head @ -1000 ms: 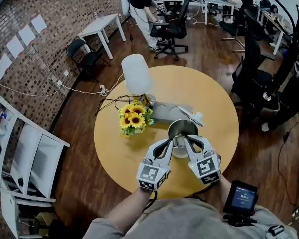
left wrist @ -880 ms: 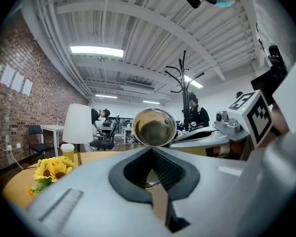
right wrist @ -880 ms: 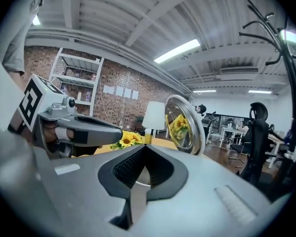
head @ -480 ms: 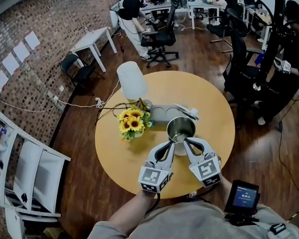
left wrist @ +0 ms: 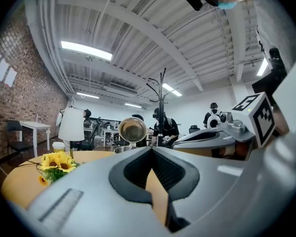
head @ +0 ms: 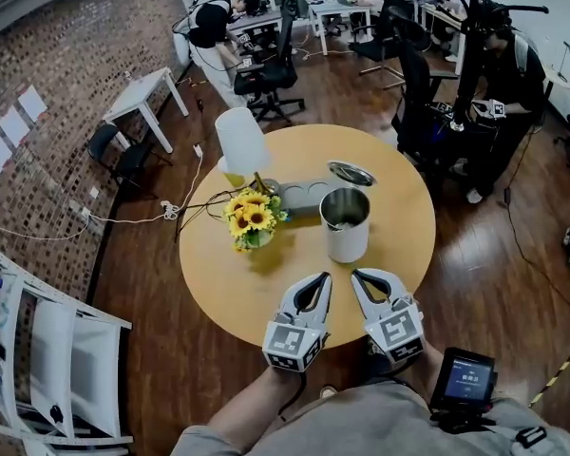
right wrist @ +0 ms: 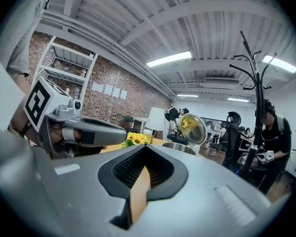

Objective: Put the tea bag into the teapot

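Observation:
The teapot, a white pot with an open metal mouth, stands on the round yellow table right of centre. Its metal lid lies behind it, and stands out in the left gripper view as the lid and in the right gripper view as the lid. My left gripper and right gripper hover side by side near the table's front edge, short of the pot. Both are shut with nothing showing between their jaws. No tea bag is visible in any view.
A vase of sunflowers and a white lamp stand left of the pot, with a grey tray behind them. A cable trails off the table's left side. Office chairs, desks and people fill the room beyond.
Both grippers have pulled back from the teapot's mouth toward the table's front edge. The pot now stands apart from them, farther up the head view.

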The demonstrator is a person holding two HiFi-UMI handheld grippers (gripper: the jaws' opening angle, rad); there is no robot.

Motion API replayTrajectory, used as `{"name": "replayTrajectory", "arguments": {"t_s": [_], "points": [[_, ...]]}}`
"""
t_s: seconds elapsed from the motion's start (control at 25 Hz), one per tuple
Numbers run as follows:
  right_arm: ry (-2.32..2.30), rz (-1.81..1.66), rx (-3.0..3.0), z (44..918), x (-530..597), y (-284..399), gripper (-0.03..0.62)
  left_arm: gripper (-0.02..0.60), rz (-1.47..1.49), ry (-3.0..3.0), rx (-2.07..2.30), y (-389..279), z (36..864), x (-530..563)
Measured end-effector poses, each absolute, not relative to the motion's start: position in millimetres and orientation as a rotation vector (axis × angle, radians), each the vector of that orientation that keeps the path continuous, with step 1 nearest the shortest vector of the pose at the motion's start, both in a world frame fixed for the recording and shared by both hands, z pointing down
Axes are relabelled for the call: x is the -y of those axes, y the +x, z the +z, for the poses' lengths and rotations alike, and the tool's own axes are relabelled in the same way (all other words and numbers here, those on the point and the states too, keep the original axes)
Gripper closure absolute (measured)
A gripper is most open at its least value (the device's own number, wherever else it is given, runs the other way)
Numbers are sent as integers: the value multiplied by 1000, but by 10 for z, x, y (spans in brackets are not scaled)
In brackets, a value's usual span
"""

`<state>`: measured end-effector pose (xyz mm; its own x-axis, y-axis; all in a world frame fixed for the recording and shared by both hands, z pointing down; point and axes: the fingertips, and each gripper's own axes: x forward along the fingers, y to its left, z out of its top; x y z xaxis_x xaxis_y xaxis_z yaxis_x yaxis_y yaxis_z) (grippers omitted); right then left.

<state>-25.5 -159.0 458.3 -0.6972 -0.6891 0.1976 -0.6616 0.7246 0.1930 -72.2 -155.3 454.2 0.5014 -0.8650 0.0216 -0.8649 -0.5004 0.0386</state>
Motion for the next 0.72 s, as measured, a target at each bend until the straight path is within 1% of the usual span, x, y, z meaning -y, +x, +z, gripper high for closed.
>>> {"name": "replayTrajectory", "arguments": {"t_s": [0.32, 0.72], "points": [[1161, -83, 2603, 4767, 755, -122, 585, 580, 4, 2703, 1411, -614, 4738, 774], [1114, -95, 2645, 4712, 260, 149, 585, 580, -6, 2673, 1455, -302, 4706, 296]]}}
